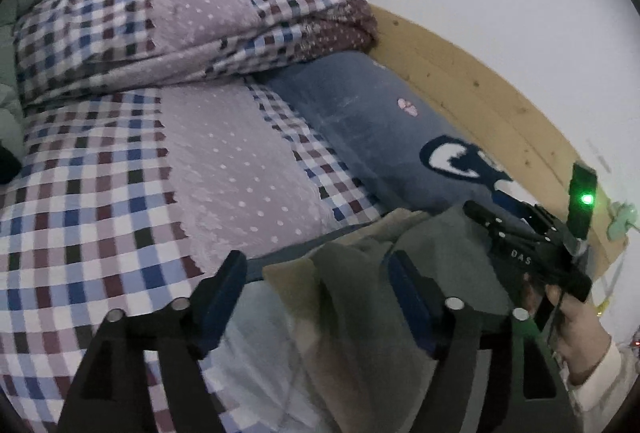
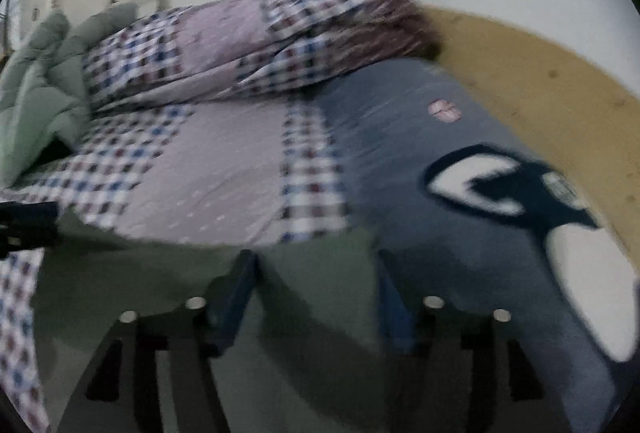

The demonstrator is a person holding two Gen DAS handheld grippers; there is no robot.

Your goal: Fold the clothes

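Both tongs (image 1: 316,297) (image 2: 316,297) gape wide over an olive garment (image 2: 320,273), apparently unpinched, on the checked bedspread (image 1: 80,193).

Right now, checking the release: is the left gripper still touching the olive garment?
Cannot tell. In the left wrist view the left gripper stands open around the olive garment, but pad contact is unclear.

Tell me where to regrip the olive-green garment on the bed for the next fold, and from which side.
Probably its far edge, where the olive-green garment ends against the checked bedspread. Come from above with the open right gripper angled down; the cloth lies flat there, so pinch the hem. In the left wrist view the fabric between the open left gripper fingers is bunched, a poorer hold.
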